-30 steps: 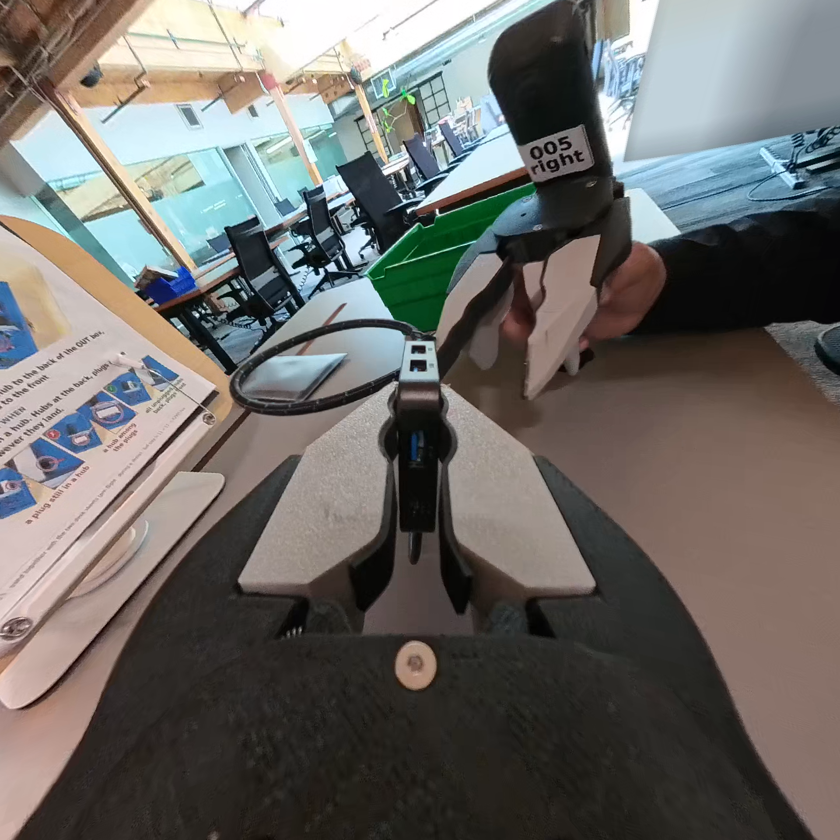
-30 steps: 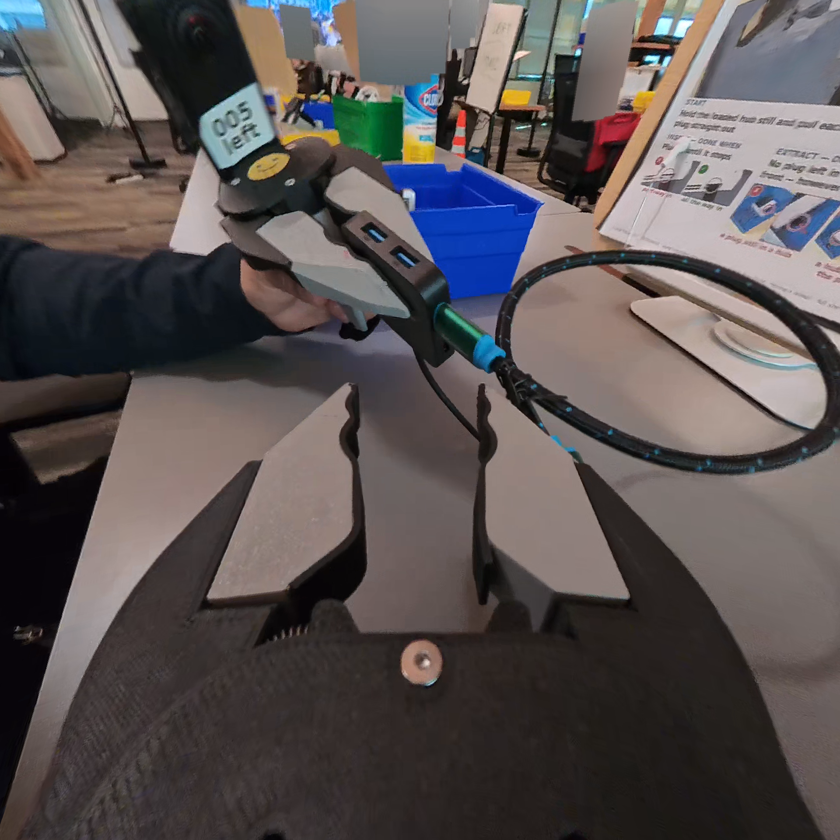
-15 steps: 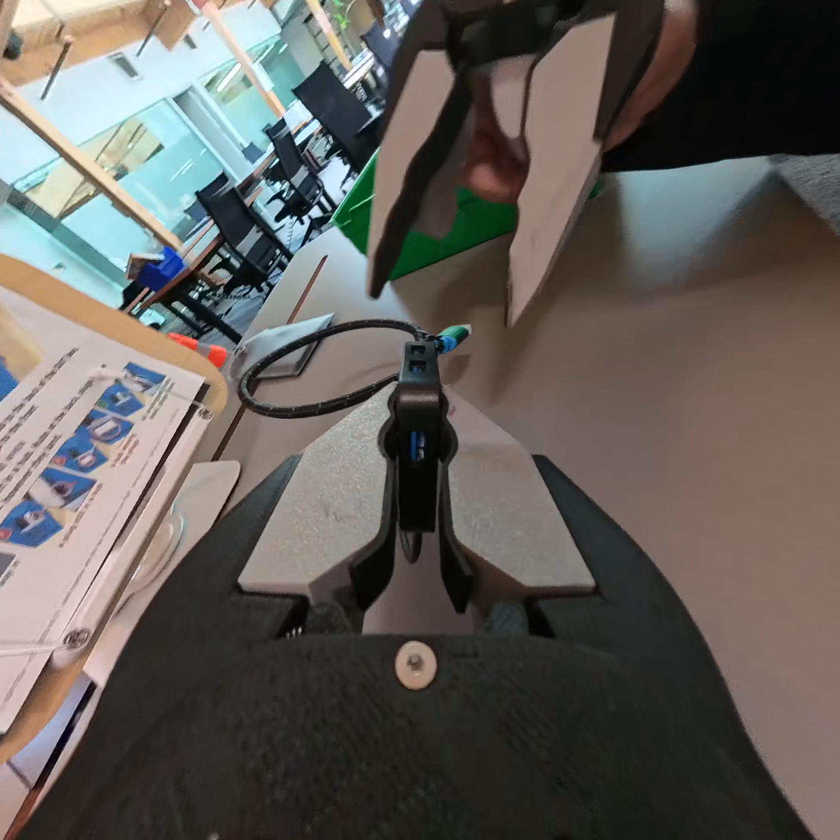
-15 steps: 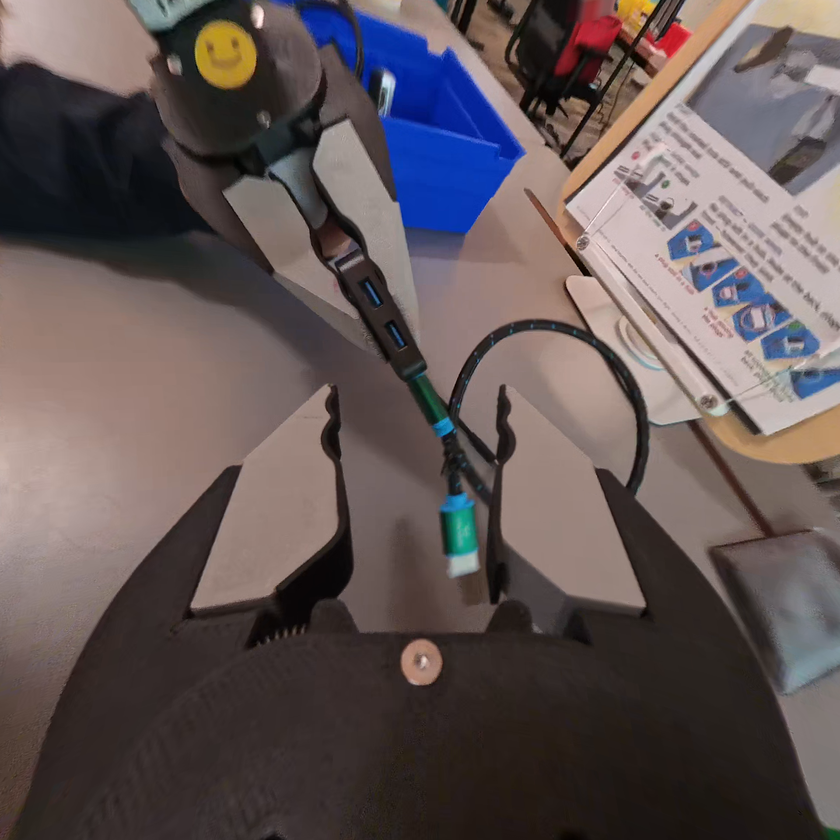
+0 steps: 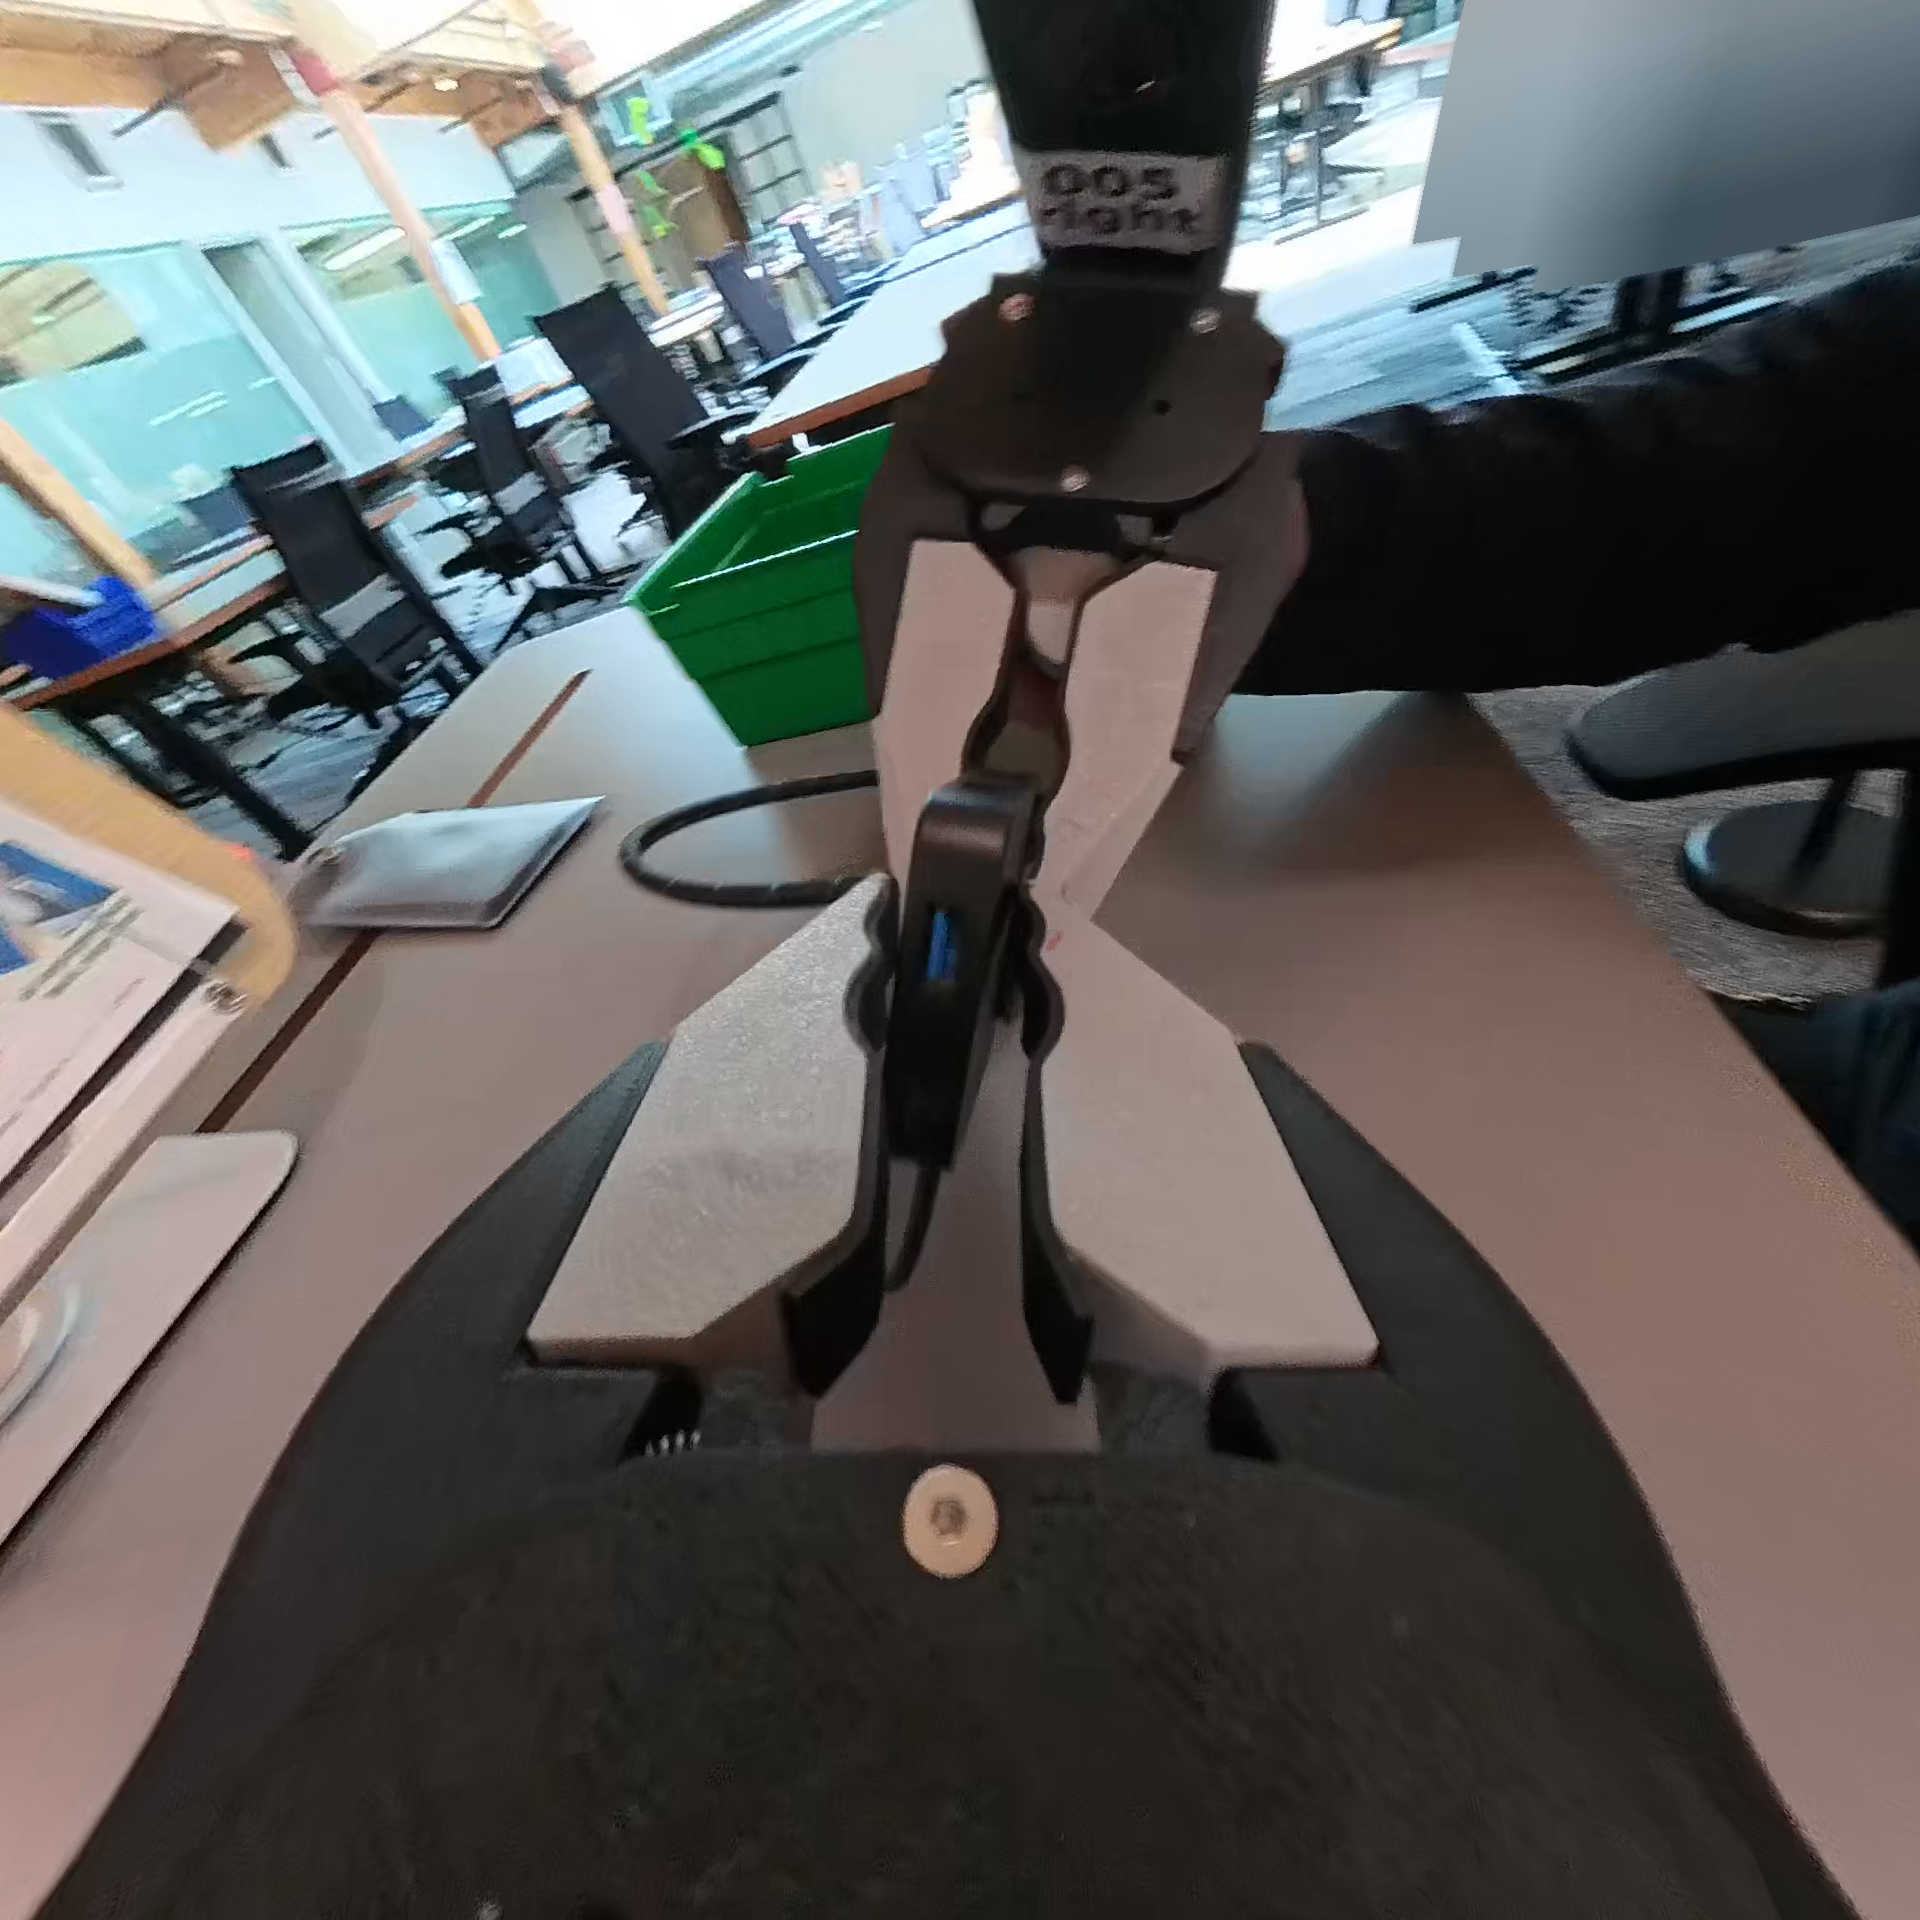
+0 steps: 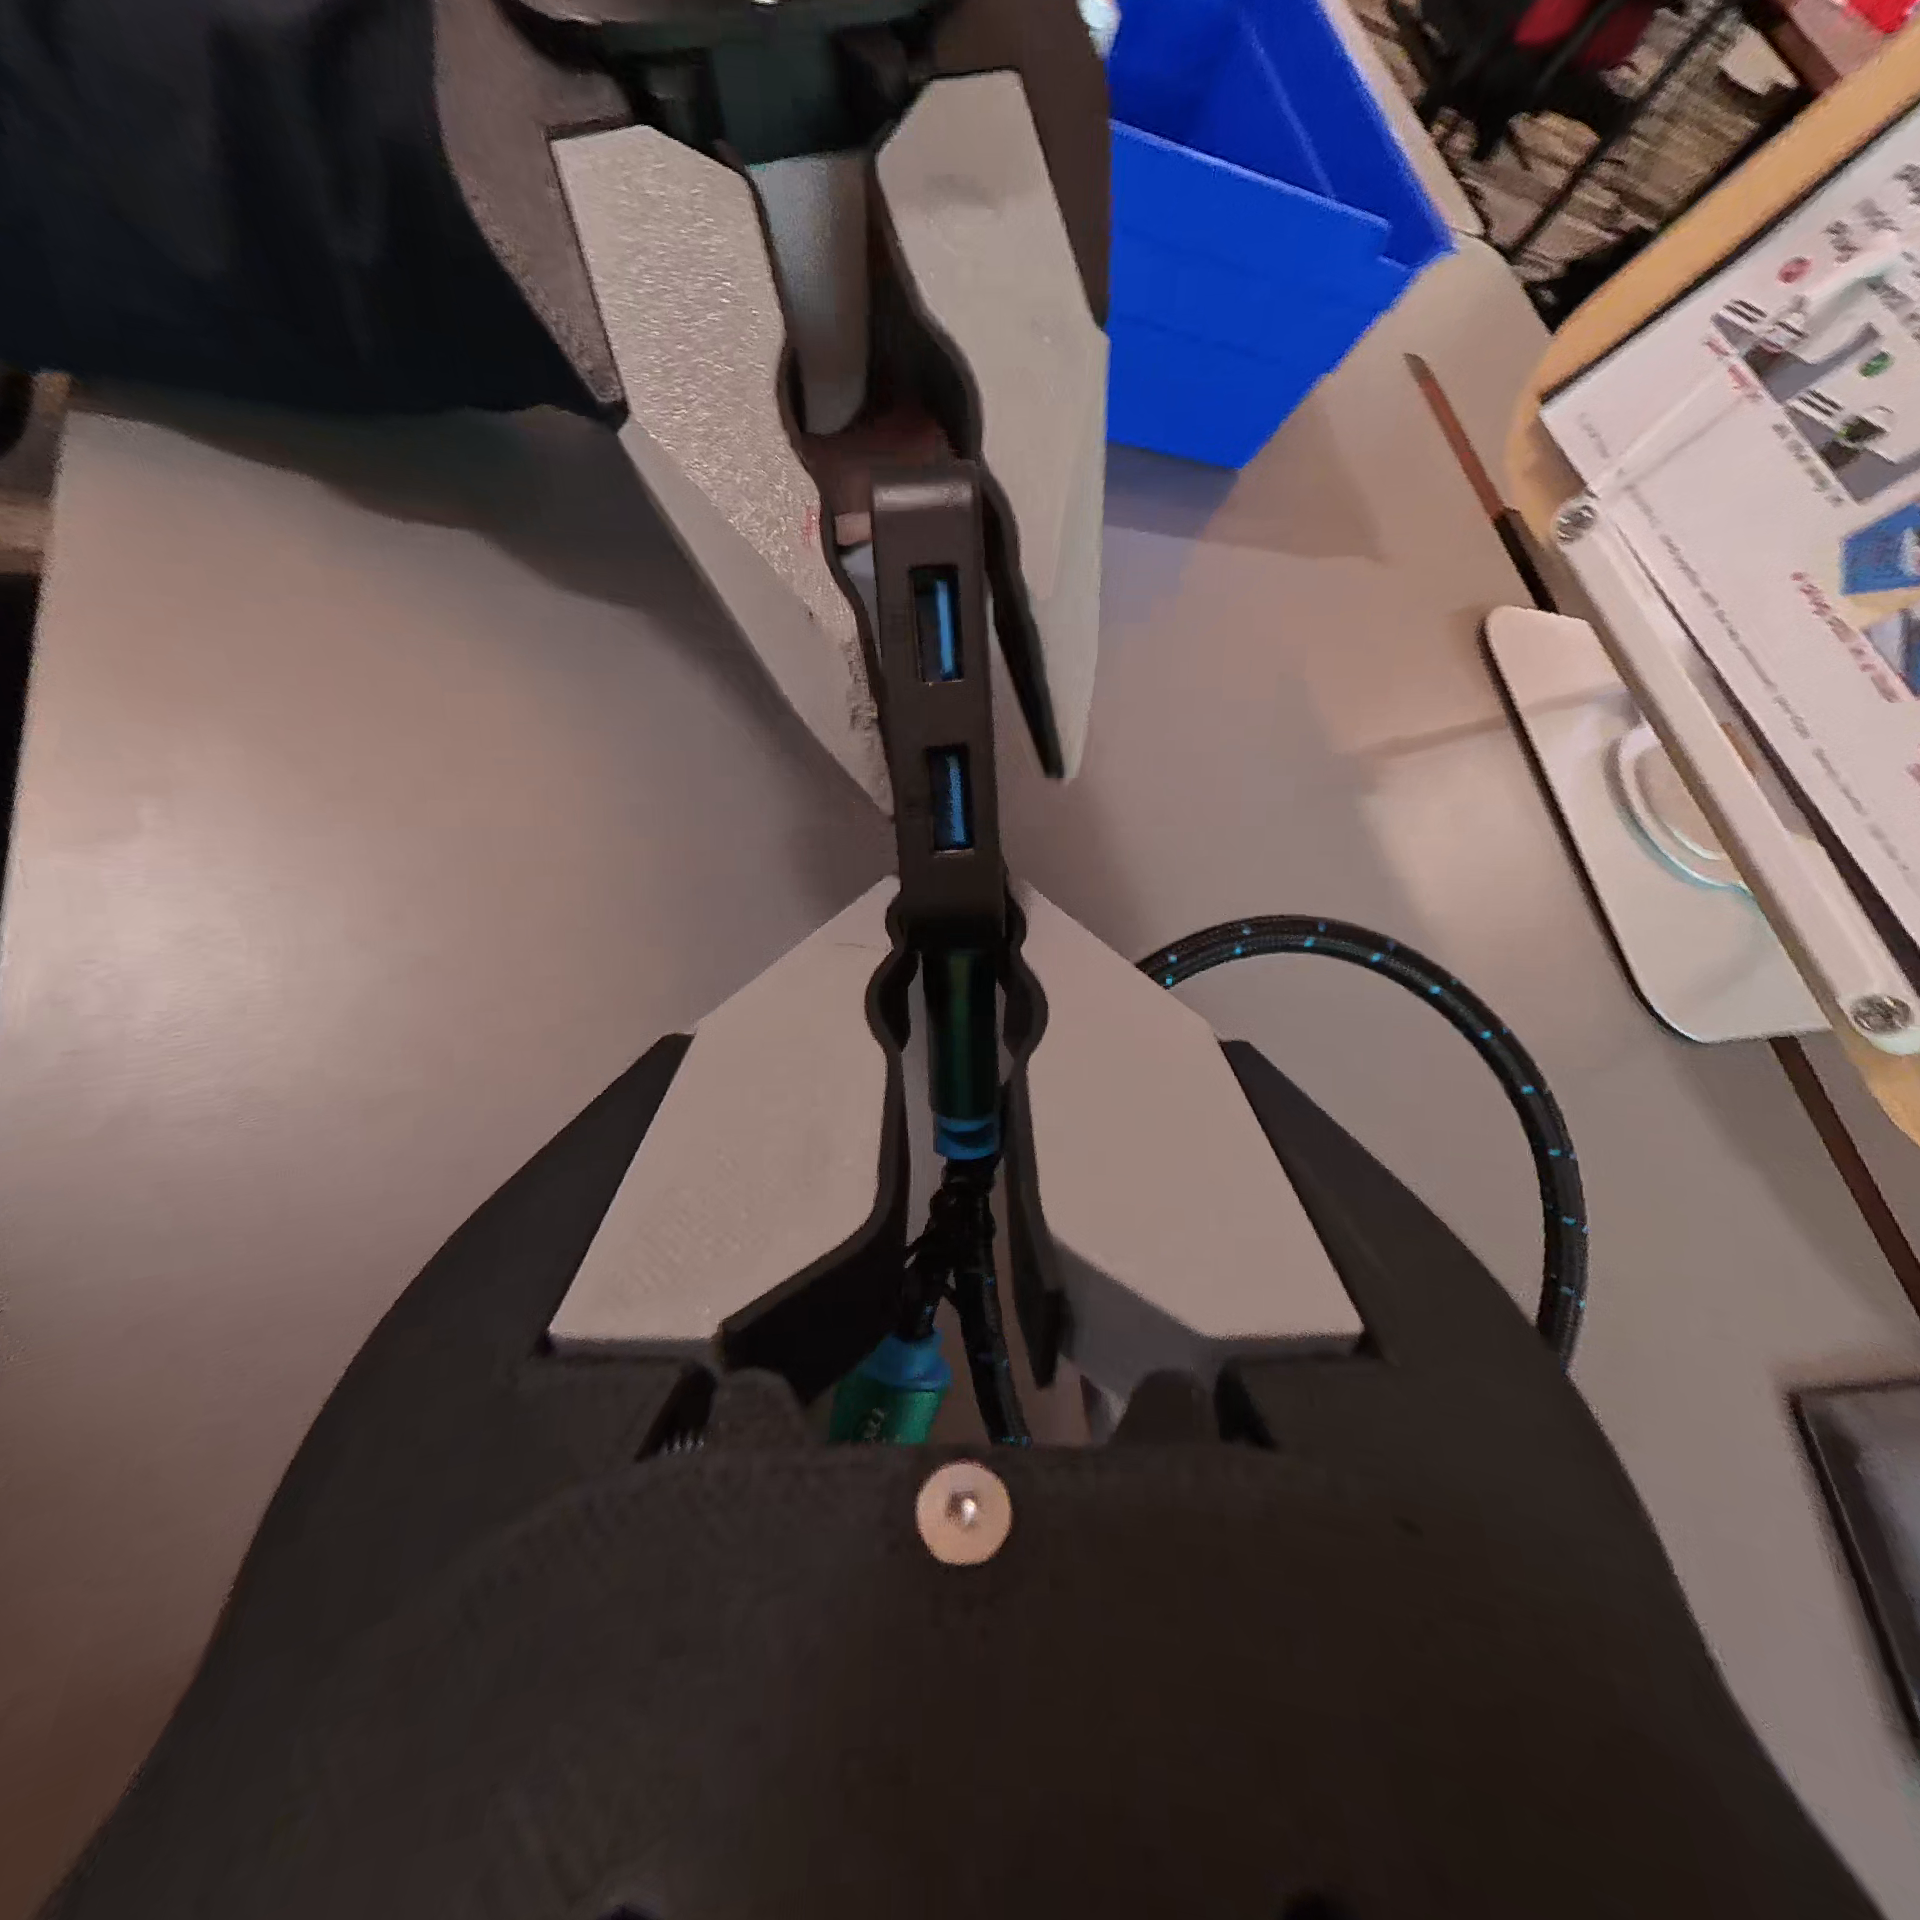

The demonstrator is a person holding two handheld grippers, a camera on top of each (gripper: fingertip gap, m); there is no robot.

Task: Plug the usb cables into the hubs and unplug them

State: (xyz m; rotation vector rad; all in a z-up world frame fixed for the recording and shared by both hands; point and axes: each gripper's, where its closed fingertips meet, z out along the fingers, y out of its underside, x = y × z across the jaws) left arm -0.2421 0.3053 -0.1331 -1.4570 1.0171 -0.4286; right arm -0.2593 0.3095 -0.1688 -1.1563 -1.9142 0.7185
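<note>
A black USB hub [image 5: 945, 987] with blue ports stands between the fingers of my left gripper [image 5: 956, 904]. The left jaws are slightly apart. One pad touches the hub, and the other stands off it, as the right wrist view shows on the left gripper [image 6: 966, 779]. My right gripper [image 6: 954, 914] faces the left one and is shut on the green plug [image 6: 961, 1018] where it enters the end of the hub [image 6: 940, 727]. The plug's black braided cable [image 6: 1455, 987] loops to the right over the table. Its other green plug [image 6: 883, 1392] lies between my right finger bases.
A green bin [image 5: 769, 623] stands behind the right gripper [image 5: 997, 831], and a blue bin [image 6: 1226, 260] behind the left one. An instruction sheet on a stand [image 6: 1766, 468] with a white base [image 6: 1579, 790] is beside the cable. A grey pouch [image 5: 447, 862] lies on the table. Left and right tips are no more than a few centimetres apart. Left tips and right tips are each some 35 cm from the white base [image 6: 1579, 790].
My right gripper moved in from open and shut on the green plug at the hub's end. My left jaws widened a little around the hub, which now leans between them.
</note>
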